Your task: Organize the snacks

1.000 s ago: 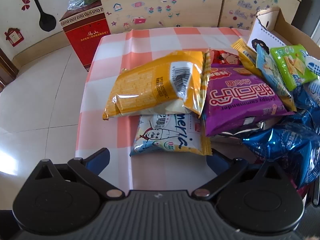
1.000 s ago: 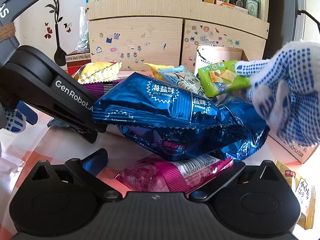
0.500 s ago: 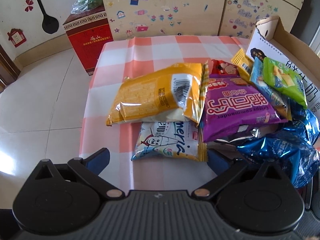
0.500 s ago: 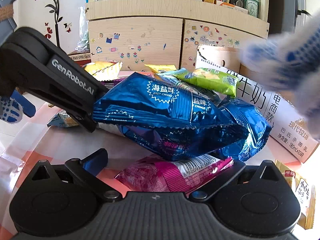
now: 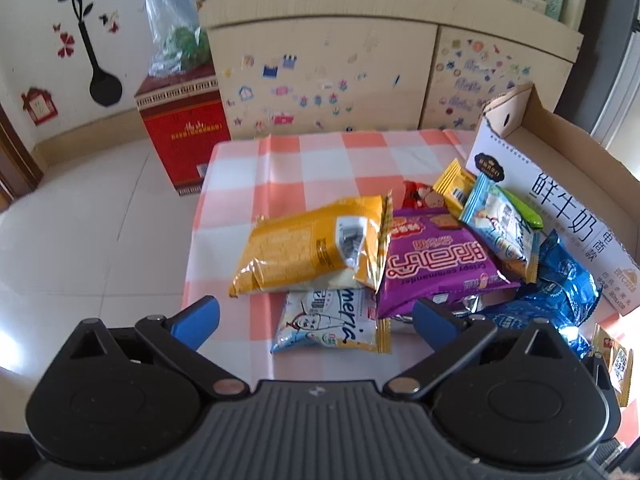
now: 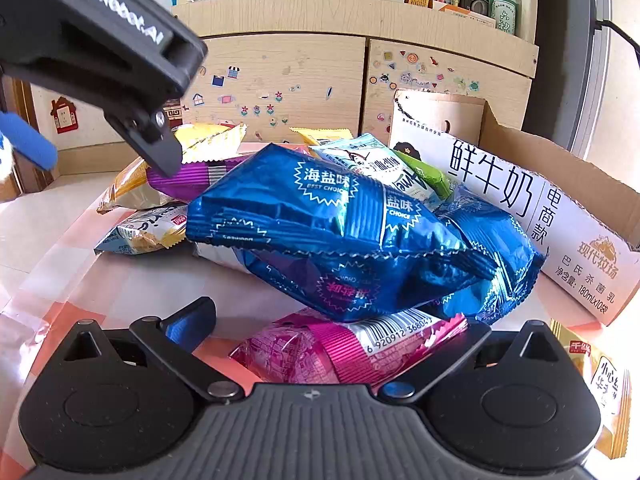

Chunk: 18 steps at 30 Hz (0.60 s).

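Note:
A heap of snack packets lies on the checked tablecloth [image 5: 328, 160]. In the left wrist view I see a yellow bag [image 5: 316, 248], a purple bag [image 5: 436, 264], a white "meri" packet [image 5: 332, 324] and blue foil bags [image 5: 560, 280]. My left gripper [image 5: 316, 320] is open and empty, raised above the white packet. In the right wrist view my right gripper [image 6: 332, 320] is open and empty, low on the table, with a pink packet [image 6: 344, 348] between its fingers and a blue foil bag [image 6: 332, 220] just beyond. The left gripper's body [image 6: 104, 40] hangs at upper left.
An open milk carton box [image 5: 560, 200] stands on the table's right side, also in the right wrist view [image 6: 520, 192]. A red box [image 5: 184, 128] stands on the floor behind the table. A stickered cabinet [image 5: 320, 72] lines the wall. A small yellow packet [image 6: 604, 380] lies at right.
The left gripper has risen and tilted up, away from the packets. A gloved hand that held the green packet has left the right wrist view; that packet now lies in the heap.

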Tool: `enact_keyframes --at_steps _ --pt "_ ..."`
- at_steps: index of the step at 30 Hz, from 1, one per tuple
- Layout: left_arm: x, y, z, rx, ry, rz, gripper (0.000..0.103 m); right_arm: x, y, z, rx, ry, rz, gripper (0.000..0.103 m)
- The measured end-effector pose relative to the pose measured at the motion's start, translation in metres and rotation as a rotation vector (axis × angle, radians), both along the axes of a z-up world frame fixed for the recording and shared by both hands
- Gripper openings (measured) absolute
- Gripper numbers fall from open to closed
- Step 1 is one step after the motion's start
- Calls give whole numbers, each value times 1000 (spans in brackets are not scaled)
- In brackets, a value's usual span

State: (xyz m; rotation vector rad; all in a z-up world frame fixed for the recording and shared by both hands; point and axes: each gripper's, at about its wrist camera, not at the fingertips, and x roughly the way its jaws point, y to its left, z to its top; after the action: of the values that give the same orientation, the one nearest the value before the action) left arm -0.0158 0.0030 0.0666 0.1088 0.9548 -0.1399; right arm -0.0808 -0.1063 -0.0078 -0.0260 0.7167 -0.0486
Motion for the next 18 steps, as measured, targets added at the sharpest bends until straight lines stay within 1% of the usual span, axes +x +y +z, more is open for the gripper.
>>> enact_keyframes --at_steps 3,6,11,14,18 --pt "-4 1 4 1 -17 -7 102 0 0 0 -6 1 2 103" --pt "-9 1 4 -5 -16 -15 102 -1 1 1 -6 1 3 103" --pt "-17 -1 1 20 -14 -28 102 -10 0 2 6 11 14 103" --pt "-20 -1 2 26 -16 -29 102 -11 1 9 12 99 40 103" --pt "-23 1 5 33 -20 -24 102 -8 3 22 11 262 74 103"
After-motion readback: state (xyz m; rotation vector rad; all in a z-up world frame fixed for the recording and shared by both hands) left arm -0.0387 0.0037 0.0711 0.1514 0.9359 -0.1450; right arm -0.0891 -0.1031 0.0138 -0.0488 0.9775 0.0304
